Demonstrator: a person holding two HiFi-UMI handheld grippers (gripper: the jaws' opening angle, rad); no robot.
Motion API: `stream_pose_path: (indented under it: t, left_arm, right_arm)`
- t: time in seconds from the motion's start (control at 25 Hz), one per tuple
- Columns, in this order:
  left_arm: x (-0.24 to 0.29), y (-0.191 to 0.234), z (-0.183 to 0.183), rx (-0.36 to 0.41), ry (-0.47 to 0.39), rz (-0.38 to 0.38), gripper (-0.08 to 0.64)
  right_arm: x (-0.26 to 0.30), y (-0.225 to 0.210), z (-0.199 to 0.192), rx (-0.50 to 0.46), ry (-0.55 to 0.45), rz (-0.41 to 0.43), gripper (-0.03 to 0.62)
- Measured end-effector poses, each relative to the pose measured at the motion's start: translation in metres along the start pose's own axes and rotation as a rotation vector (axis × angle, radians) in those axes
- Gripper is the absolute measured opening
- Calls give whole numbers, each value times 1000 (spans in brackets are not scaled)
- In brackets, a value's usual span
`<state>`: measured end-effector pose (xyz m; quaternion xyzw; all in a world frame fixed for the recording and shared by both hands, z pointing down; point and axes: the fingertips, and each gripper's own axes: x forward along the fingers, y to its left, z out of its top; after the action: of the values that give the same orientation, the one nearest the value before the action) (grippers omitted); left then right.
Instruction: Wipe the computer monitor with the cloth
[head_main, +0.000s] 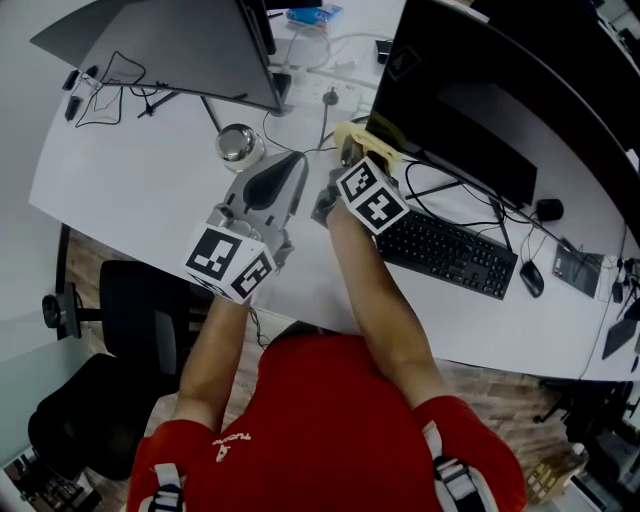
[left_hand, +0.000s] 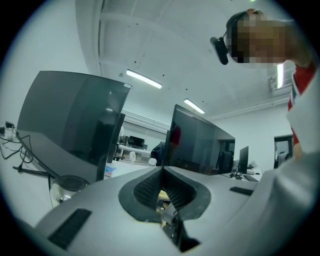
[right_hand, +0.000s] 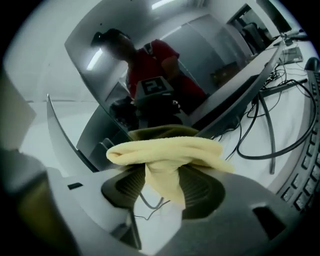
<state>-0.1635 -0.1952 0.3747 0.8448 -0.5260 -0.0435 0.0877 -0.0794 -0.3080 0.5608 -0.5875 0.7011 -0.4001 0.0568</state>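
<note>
The large black monitor (head_main: 480, 110) stands at the right of the white desk (head_main: 140, 190). A yellow cloth (head_main: 362, 140) is bunched at the monitor's lower left corner, with my right gripper (head_main: 352, 152) shut on it. In the right gripper view the cloth (right_hand: 170, 150) is folded across the jaw tips of that gripper (right_hand: 162, 175), close to the glossy screen (right_hand: 150, 75), which mirrors the person. My left gripper (head_main: 285, 168) hovers over the desk just left of the right one, its jaws shut and holding nothing (left_hand: 162, 171). It points level towards both screens.
A second monitor (head_main: 180, 45) stands at the back left. A round metal dish (head_main: 238, 143) sits in front of it. A black keyboard (head_main: 445, 250), a mouse (head_main: 531, 278) and loose cables (head_main: 450, 190) lie below the big monitor. An office chair (head_main: 130, 310) stands at the desk's near edge.
</note>
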Motion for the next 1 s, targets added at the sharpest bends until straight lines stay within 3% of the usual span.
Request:
stream_pose_path:
  t: [0.28,0.44,0.68,1.0]
  left_arm:
    - [-11,-8,3,22,5,24,11]
    - [-22,-3,0,19,16,-33,11]
    - [-38,6,5,16,27,-176,12]
    - [-53,16,8,-20,2,-254,11]
  right_arm:
    - [-4,0,-3,-79,26,-103,152]
    - [-5,0,-2,-93,10,-161,141]
    - [-13,11,12,-167,-73,-264,147]
    - [-26,29,36,-308,-157,-336,147]
